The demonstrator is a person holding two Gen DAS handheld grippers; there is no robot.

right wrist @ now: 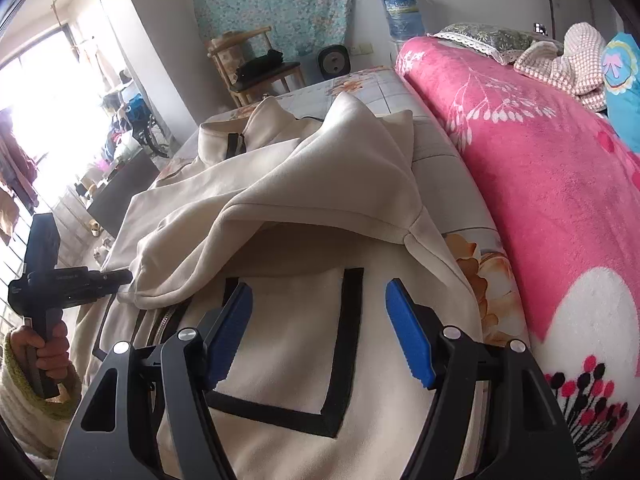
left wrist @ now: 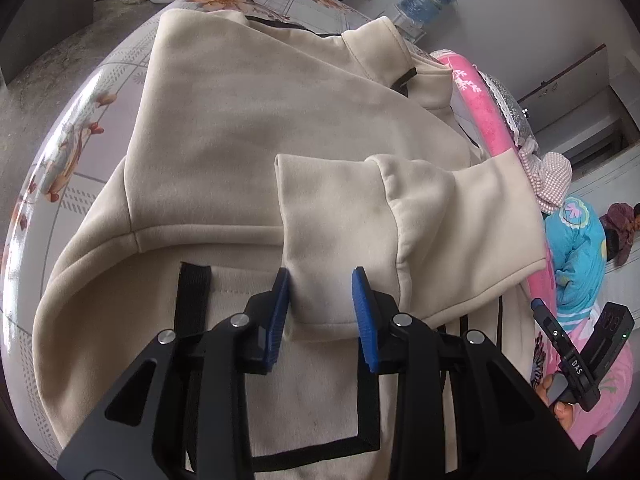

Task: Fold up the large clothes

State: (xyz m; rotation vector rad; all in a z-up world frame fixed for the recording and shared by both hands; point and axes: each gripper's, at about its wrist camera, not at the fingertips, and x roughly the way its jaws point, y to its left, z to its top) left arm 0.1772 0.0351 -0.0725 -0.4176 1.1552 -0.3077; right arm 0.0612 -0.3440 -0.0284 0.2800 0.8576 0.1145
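My left gripper (left wrist: 320,300) straddles the sleeve cuff (left wrist: 320,312), fingers spread — sleeve running away rightward; right gripper (right wrist: 318,328) spread too, over the jacket (right wrist: 288,340), farther off.

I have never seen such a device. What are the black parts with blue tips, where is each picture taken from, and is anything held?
No robot is here: a person holds a hand tool in each hand, each with two blue-padded jaws and a camera looking forward along them. One picture comes from the left tool, one from the right.

A cream jacket with black trim lies on a flowered bed sheet, beside a pink blanket. One sleeve is folded across the body.

The left gripper stands open around the sleeve's cuff, so the cuff is not clamped. The right gripper is open too, above the jacket's black-outlined pocket, holding nothing.
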